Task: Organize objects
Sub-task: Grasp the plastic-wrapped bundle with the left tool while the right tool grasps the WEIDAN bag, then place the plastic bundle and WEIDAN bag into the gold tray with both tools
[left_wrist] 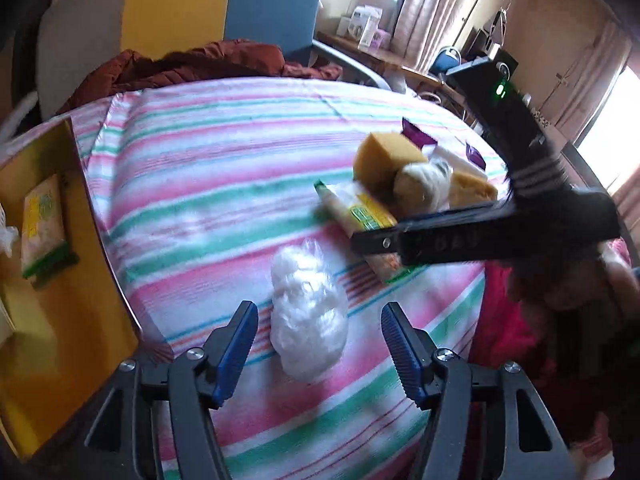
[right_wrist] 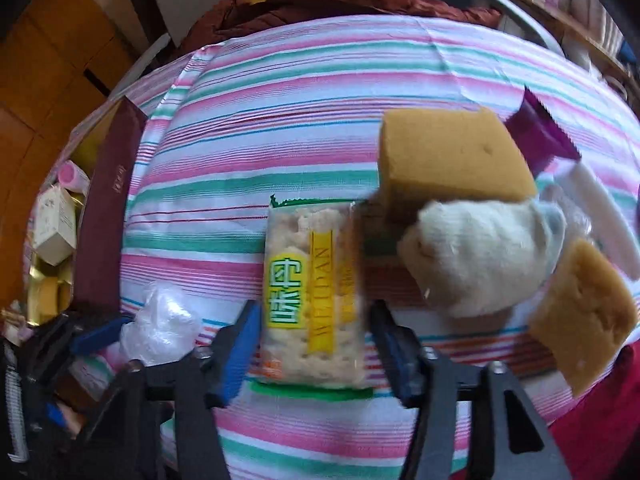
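A crumpled clear plastic bag lies on the striped cloth between the open jaws of my left gripper; it also shows in the right wrist view. A cracker packet with yellow and green print lies lengthwise between the open jaws of my right gripper; it shows in the left wrist view, partly under the right gripper's body. Beside it sit a large yellow sponge, a white rolled sock and a smaller sponge. Neither gripper holds anything.
A yellow-lined box at the left holds another cracker packet; its dark red wall shows in the right wrist view. A purple wrapper and a white block lie at the right. A dark red jacket lies behind.
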Tool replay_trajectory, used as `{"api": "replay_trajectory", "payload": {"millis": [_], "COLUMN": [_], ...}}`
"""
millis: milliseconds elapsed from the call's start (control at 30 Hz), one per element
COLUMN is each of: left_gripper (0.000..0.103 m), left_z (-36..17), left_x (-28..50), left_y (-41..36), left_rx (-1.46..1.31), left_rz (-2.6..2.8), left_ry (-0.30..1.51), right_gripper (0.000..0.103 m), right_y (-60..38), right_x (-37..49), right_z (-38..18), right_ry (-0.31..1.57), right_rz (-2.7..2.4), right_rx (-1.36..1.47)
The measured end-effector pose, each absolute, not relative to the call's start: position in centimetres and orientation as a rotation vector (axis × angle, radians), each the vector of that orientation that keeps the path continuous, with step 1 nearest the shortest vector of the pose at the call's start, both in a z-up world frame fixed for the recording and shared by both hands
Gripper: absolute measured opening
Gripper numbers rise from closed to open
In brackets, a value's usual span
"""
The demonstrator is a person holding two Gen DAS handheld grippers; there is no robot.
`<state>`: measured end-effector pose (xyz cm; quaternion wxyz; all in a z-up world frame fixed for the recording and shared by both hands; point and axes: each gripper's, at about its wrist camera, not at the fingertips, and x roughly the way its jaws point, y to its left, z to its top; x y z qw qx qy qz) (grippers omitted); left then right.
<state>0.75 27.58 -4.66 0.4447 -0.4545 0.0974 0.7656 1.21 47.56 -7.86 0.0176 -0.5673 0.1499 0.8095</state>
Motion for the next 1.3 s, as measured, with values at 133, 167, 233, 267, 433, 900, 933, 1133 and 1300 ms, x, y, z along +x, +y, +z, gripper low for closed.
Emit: {"api": "replay_trajectory", "payload": {"millis": [133, 167, 233, 267, 433, 900, 933, 1133, 1300], "left_gripper": [0.063, 0.062, 0.050, 0.038, 0.034, 0.035, 0.035, 0.035, 0.035], "left_z": [-4.9, -5.3, -6.2, -6.8, -6.7, -0.3, 0.2, 2.2, 2.4], "left_x": [1.3, 1.4, 1.2, 1.0, 1.0, 2.8, 2.5, 0.3, -2.0], "left_y": [28.7, 29.1, 29.6, 29.8, 29.9, 22.9, 21.9, 15.3, 9.9], "left_rx": [-1.101, -1.105, -1.133, -1.154, -1.152, -1.041, -1.034, -1.023, -1.050], "left_rz": [1.898, 1.896, 1.896, 1.894, 1.920, 2.025, 2.044, 2.211, 2.360], "left_ry": [0.334, 0.360, 0.396, 0.408, 0.407, 0.254, 0.234, 0.093, -0.028], "right_gripper": [0.053, 0.053, 0.049, 0.048, 0.047, 0.047, 0.047, 0.047, 0.047], "right_y": [47.4, 47.2, 46.8, 47.0, 46.8, 45.3, 45.2, 42.7, 38.7], "right_x": [0.7, 0.6, 0.7, 0.8, 0.5, 1.0, 1.1, 1.1, 0.0], "right_z": [-8.1, -8.1, -7.9, -7.8, -7.7, -5.4, -5.1, -2.6, -0.2], "right_ry": [0.403, 0.376, 0.327, 0.320, 0.295, 0.381, 0.392, 0.433, 0.373], "right_rz": [2.519, 2.520, 2.519, 2.519, 2.539, 2.695, 2.710, 2.804, 2.912], "right_rx": [-1.753, -1.753, -1.749, -1.748, -1.739, -1.650, -1.642, -1.596, -1.580]}}
